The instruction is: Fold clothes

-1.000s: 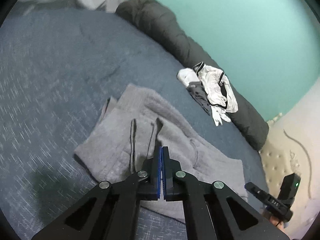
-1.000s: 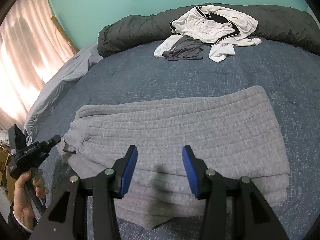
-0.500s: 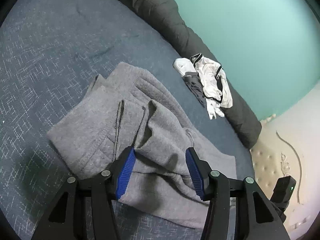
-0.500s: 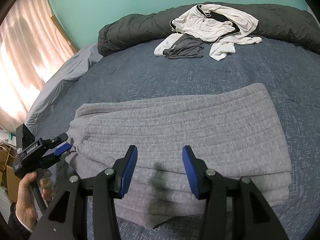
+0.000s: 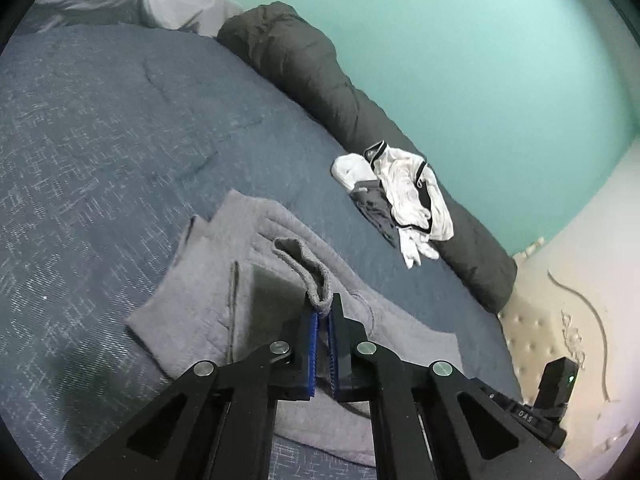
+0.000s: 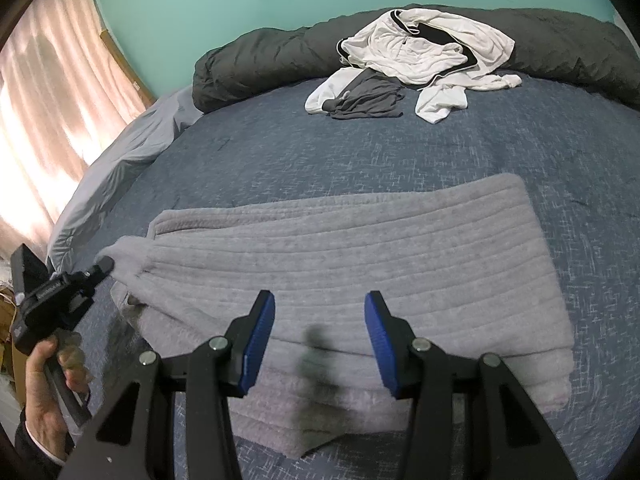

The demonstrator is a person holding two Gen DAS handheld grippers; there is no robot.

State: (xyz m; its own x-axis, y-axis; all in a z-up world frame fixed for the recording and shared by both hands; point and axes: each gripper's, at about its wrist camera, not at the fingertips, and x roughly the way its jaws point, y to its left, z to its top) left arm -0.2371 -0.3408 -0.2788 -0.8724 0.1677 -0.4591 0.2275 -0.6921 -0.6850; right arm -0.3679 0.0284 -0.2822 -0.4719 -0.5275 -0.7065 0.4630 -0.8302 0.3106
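While pinched in the left tool (image 5: 323, 322), whose blue pads press together on it, a lifted fold of the grey garment (image 6: 360, 264) stands above the rest. Spread flat over the near part of the bed (image 6: 280, 152), towards its near edge. Right tool (image 6: 320, 344) wide apart above the cloth's near hem, gripping nothing. Heaped white and dark clothes (image 6: 420, 56) against the dark rolled duvet (image 5: 320, 80) along the bed's far edge.

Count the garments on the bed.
3 at least: grey sweatpants in front, pinched at one end by the left hand-held gripper; a white top and a dark grey piece heaped by the duvet. The heap may hide more.
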